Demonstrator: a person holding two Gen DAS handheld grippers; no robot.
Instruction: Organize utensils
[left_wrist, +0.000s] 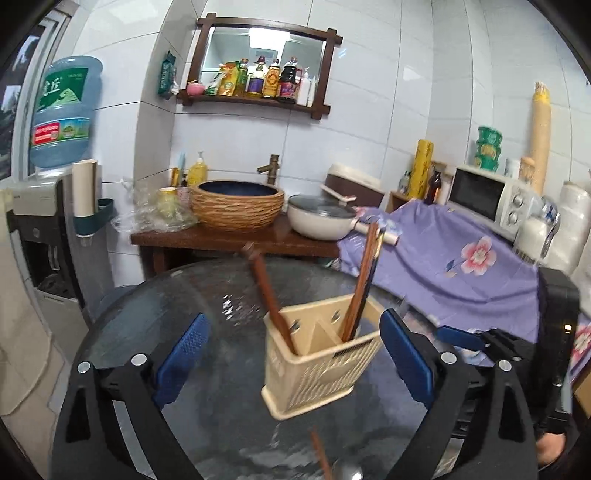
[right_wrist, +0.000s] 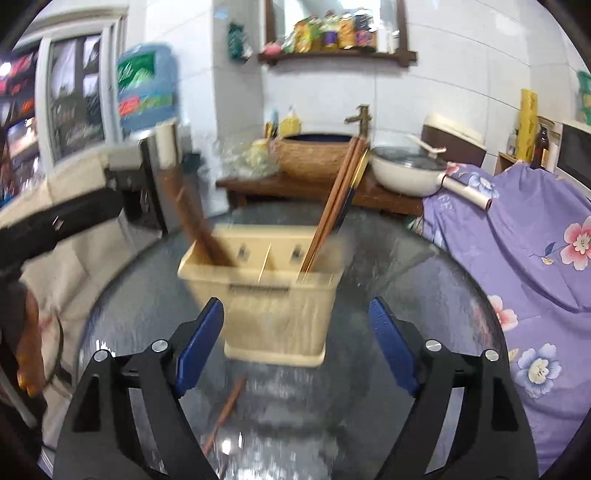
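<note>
Left wrist view: left gripper (left_wrist: 291, 354) gapes wide, holding nothing; likewise the right gripper (right_wrist: 295, 343). One slim brown wooden chopstick (right_wrist: 226, 410) lies nearest on the round dark glass table (right_wrist: 424, 280), before the beige slotted plastic holder (right_wrist: 275, 302). It looks light, stiff, slippery; pinch mid-shaft.
</note>
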